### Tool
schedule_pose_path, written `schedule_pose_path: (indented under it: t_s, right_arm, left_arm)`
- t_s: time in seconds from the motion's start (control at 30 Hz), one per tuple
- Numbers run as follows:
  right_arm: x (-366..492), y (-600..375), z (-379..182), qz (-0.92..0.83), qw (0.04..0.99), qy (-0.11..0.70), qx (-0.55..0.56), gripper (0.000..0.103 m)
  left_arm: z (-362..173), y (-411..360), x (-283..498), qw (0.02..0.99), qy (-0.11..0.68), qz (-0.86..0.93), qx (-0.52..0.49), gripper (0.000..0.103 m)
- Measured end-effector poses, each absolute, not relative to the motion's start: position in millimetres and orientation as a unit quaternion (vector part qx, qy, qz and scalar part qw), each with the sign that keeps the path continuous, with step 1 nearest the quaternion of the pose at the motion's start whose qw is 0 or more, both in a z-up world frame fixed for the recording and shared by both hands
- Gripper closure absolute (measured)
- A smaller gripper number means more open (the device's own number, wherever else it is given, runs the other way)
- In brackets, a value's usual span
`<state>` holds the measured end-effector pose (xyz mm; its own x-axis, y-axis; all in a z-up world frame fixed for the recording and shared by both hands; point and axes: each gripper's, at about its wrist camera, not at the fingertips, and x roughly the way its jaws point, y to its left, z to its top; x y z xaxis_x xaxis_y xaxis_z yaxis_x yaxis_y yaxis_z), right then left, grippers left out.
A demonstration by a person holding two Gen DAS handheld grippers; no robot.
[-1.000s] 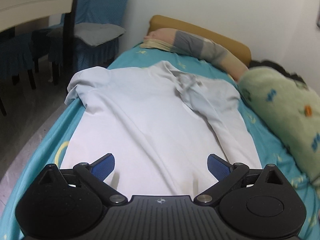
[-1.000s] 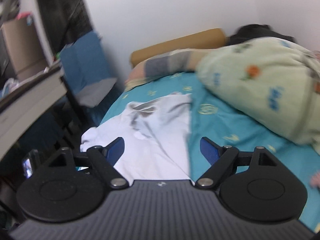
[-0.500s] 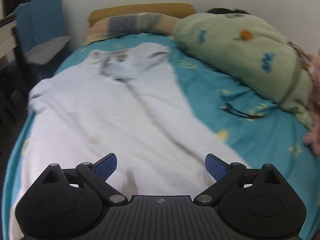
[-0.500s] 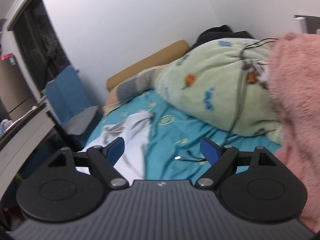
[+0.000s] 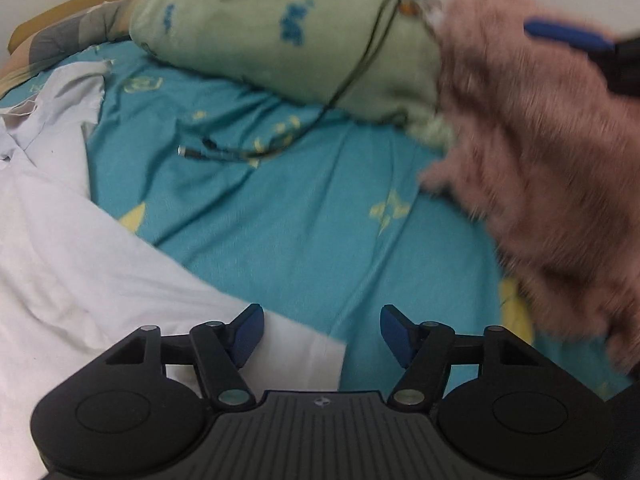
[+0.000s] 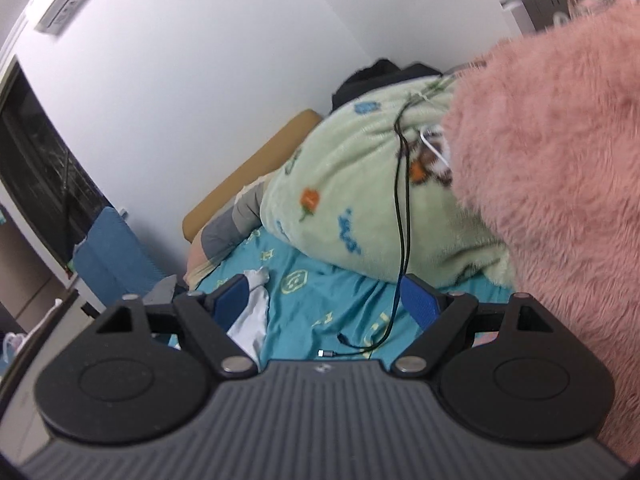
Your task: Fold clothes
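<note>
Lying flat on the teal bedsheet [image 5: 304, 216], the white shirt [image 5: 68, 240] is seen spread over the left part of the left wrist view, its lower corner beneath the left gripper [image 5: 322, 334]. That gripper is held with its blue-padded fingers [image 5: 248, 330] wide apart and nothing between them. The right gripper [image 6: 328, 300] is likewise spread wide and empty, with a strip of the shirt visible beside its left finger. A black cable [image 5: 240, 152] is draped from the green fleece blanket [image 5: 280, 28] onto the sheet. A fluffy pink garment [image 5: 552, 152] is piled at the right, against the blanket.
</note>
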<state>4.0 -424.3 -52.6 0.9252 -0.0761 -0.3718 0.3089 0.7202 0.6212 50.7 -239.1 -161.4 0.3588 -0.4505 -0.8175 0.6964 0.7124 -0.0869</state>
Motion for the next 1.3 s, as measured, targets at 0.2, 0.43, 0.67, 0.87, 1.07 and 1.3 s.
schedule_pose_path:
  t_s: [0.2,0.43,0.67,0.87,1.07,1.3]
  right_arm:
    - [10,-431,-64,-0.116,0.904,0.175,0.372,0.018]
    - [14,-432,-69,-0.123,0.9,0.186,0.374,0.018]
    - [18,-420,-67,-0.119,0.904,0.199,0.358,0.018]
    - [27,-405,-66,-0.11,0.908,0.219,0.34,0.018]
    - [36,-376,-62,-0.082,0.921,0.244,0.294,0.019]
    - [40,-344,-62,-0.05,0.932,0.263,0.243,0.019]
  left_arm:
    - [-166,-222,52,0.816,0.441,-0.352,0.127,0.101]
    - [-105,-164,56,0.835,0.418,-0.357,0.006,0.101]
    - [-39,-62,48,0.856,0.41,-0.301,-0.096,0.101]
    - [-26,35,41,0.852,0.46,-0.186,-0.168,0.101]
    - [-57,61,49,0.823,0.525,-0.135,-0.171,0.091]
    - [-45,41,62,0.847,0.496,-0.15,-0.12,0.043]
